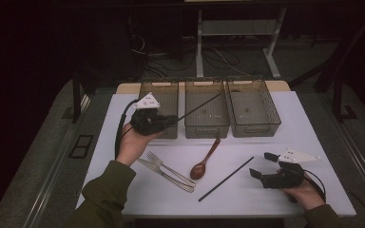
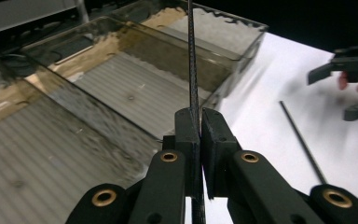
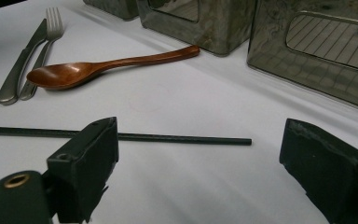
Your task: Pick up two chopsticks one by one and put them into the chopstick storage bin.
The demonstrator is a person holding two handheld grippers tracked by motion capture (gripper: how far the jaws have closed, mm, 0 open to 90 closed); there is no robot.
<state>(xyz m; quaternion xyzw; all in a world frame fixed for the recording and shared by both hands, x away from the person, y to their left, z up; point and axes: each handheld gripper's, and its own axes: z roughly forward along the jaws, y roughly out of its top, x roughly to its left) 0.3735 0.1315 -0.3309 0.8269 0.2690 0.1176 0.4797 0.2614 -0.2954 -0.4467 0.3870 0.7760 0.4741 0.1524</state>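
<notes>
My left gripper (image 1: 170, 120) is shut on one end of a thin black chopstick (image 1: 197, 109), held above the left bin (image 1: 160, 102), with the stick reaching out over the middle bin (image 1: 206, 109). In the left gripper view the chopstick (image 2: 192, 65) rises straight up from between the closed jaws of that gripper (image 2: 199, 116). A second black chopstick (image 1: 226, 178) lies flat on the white table. My right gripper (image 1: 261, 165) rests near the table's front right, open, its jaws apart just short of that chopstick (image 3: 177, 138).
Three clear plastic bins stand in a row at the back, the right bin (image 1: 253, 108) among them. A wooden spoon (image 1: 204, 161), a metal fork (image 1: 167, 167) and a knife (image 1: 165, 175) lie on the table (image 1: 313, 137) between my hands.
</notes>
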